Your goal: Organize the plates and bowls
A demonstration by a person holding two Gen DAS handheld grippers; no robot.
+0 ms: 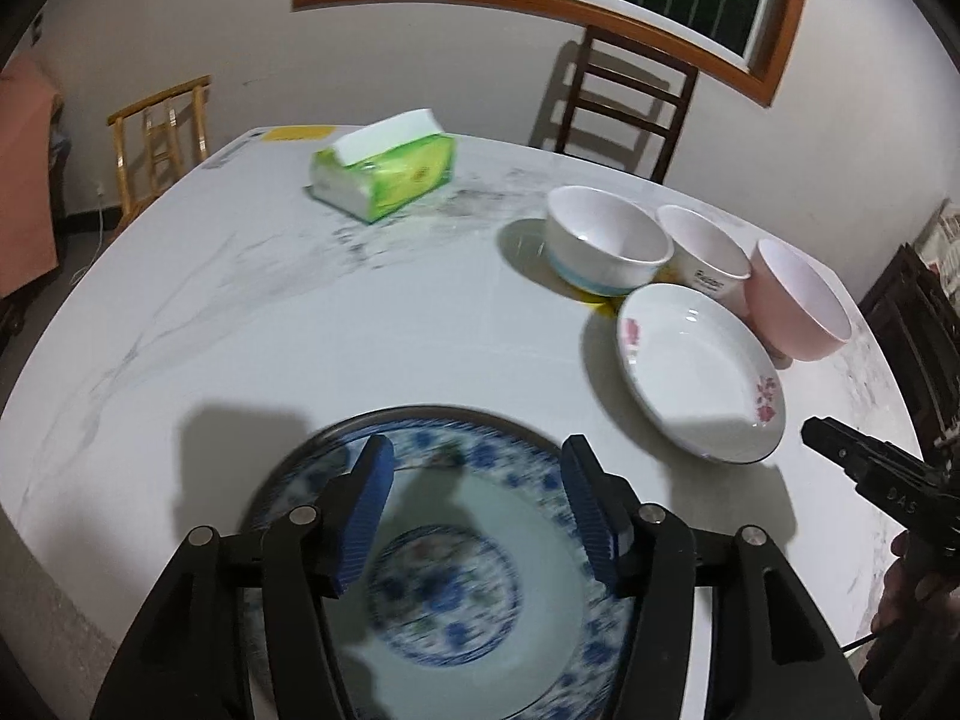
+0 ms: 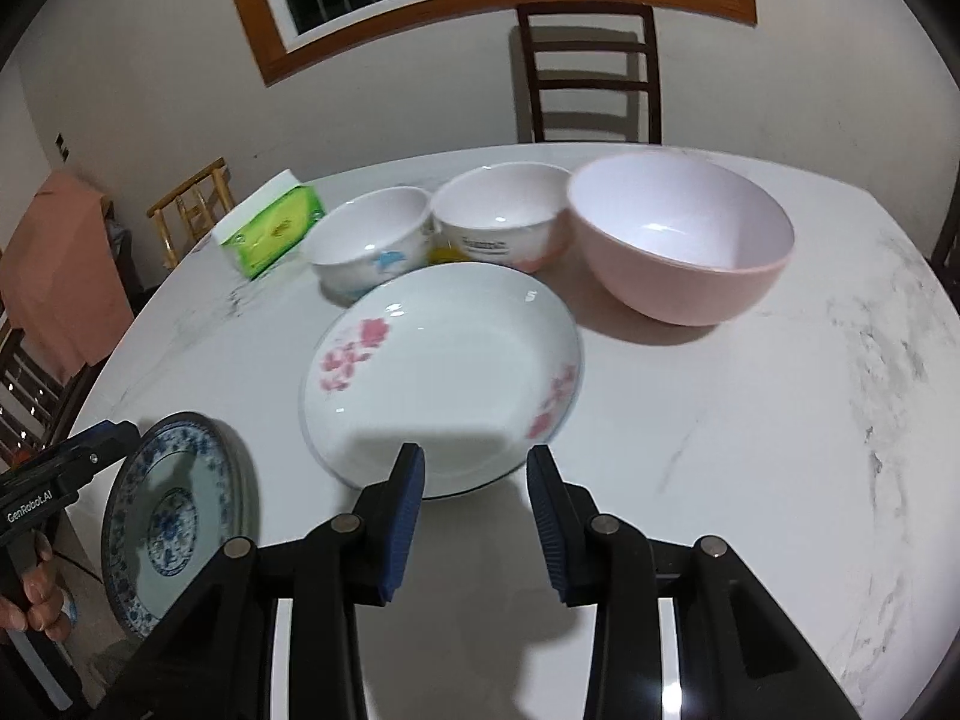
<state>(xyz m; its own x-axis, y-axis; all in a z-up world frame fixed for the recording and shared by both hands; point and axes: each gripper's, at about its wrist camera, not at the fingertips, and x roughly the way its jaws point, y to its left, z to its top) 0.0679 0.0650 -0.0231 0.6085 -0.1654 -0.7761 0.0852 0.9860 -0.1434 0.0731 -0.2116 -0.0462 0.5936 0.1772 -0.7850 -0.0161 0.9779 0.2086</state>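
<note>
Blue plate (image 1: 456, 570) at table (image 1: 300, 330) edge under left gripper (image 1: 474, 504), jaws apart, empty; right gripper (image 2: 474, 516) jaws narrow, empty

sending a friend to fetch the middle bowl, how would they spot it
On the marble table, three bowls stand in a row before the dark chair, behind the pink-flowered plate. The middle bowl is white with grey lettering, between the blue-patterned bowl and the larger pink bowl.
</note>
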